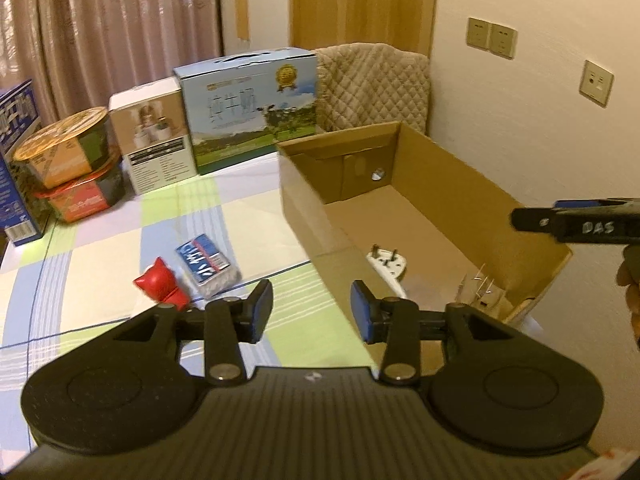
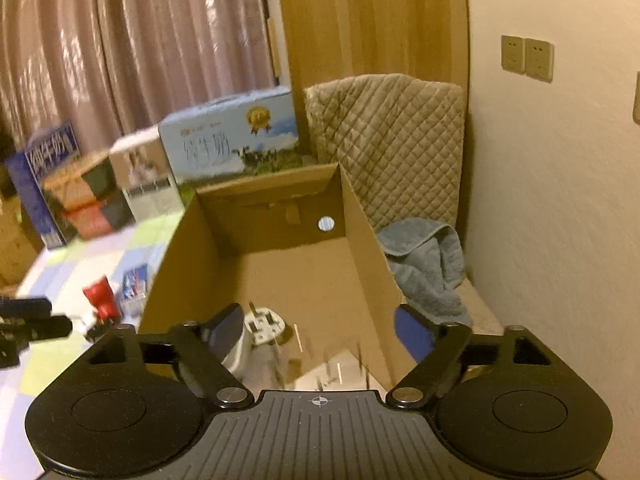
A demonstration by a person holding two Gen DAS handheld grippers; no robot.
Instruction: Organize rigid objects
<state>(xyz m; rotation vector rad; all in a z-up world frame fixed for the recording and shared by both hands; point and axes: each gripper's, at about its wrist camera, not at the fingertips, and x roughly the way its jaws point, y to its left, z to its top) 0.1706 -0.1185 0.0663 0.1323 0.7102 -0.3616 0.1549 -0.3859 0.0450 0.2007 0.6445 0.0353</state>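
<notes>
- Cardboard box (image 1: 460, 184), open-topped, sits on the table's right side against the wall; judging from the task, it serves as the collecting bin, which would explain why both tools face it.
- Inside the box, at its near end, lie a white plug adapter (image 1: 387, 266) with its metal pins up and, at about 3 o'clock from it, a pale item with thin wire prongs (image 1: 482, 294), too blurred to name.
- Left gripper (image 1: 311, 309) hovers over the checked tablecloth (image 1: 120, 264) just beside the box's near left corner; its blue-padded jaws are spread wide with nothing between them, so it looks free for another pick.
- At 10 o'clock from that gripper, still on the cloth, lie a red clip-like object (image 1: 158, 282) and, touching or nearly touching it on its right, a blue-and-white wrapped packet (image 1: 205, 262). These appear to be the pieces left to move.
- Right gripper (image 2: 320, 330) hangs above the near end of the box, jaws also spread and empty. The adapter (image 2: 262, 326) lies below, close to its left finger, though whether they touch I cannot tell.
- Along the table's far edge, from 10 to 12 o'clock, stand stacked noodle bowls (image 1: 70, 160), a white carton (image 1: 154, 138) and a blue milk carton (image 1: 250, 108); they seem to be background storage.
</notes>
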